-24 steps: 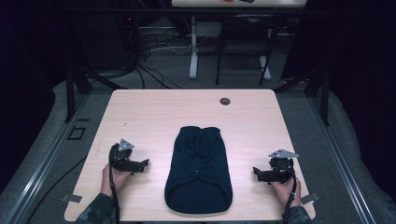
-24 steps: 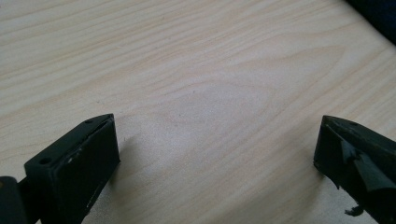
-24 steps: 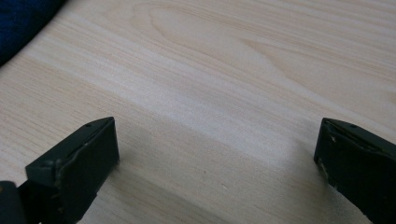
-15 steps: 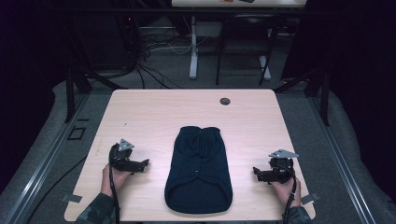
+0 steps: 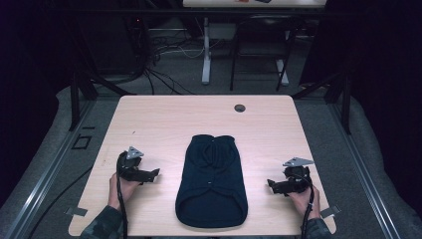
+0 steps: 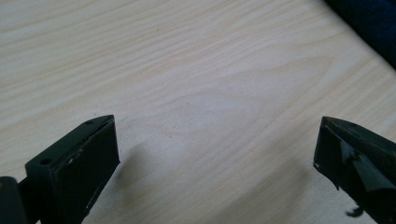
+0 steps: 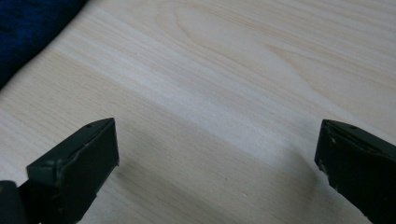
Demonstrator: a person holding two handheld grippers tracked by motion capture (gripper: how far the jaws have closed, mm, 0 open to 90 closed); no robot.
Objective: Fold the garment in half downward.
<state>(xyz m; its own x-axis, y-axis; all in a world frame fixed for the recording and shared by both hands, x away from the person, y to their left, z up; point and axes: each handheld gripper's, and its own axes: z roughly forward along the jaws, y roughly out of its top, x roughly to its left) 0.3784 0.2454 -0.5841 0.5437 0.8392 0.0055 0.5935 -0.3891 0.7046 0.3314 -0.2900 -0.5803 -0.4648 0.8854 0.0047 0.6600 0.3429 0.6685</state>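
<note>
You have 1 garment (image 5: 211, 184) on the table (image 5: 169, 119), a dark navy piece lying flat near the table's front edge, about midway between its left and right sides. Its narrower end points toward the far edge and its wider, rounded opening faces you. Nothing lies in or on it, and there are no containers on the table.

You hold 2 grippers, 1 in each hand. Your left gripper (image 5: 152, 174) sits on the table left of the garment, near it but apart, tips aimed toward it. Its jaws stand wide apart with only bare wood between them; in the left gripper view a corner of the garment (image 6: 369, 18) shows at the upper right, beyond the jaws.

Your right gripper (image 5: 271, 185) rests right of the garment, also near but not touching, tips pointing at it. Its jaws are spread just as wide and grip nothing; in the right gripper view the garment (image 7: 28, 28) shows at the upper left.

1 small dark round hole (image 5: 240, 108) sits in the table beyond the garment, near the far edge.
</note>
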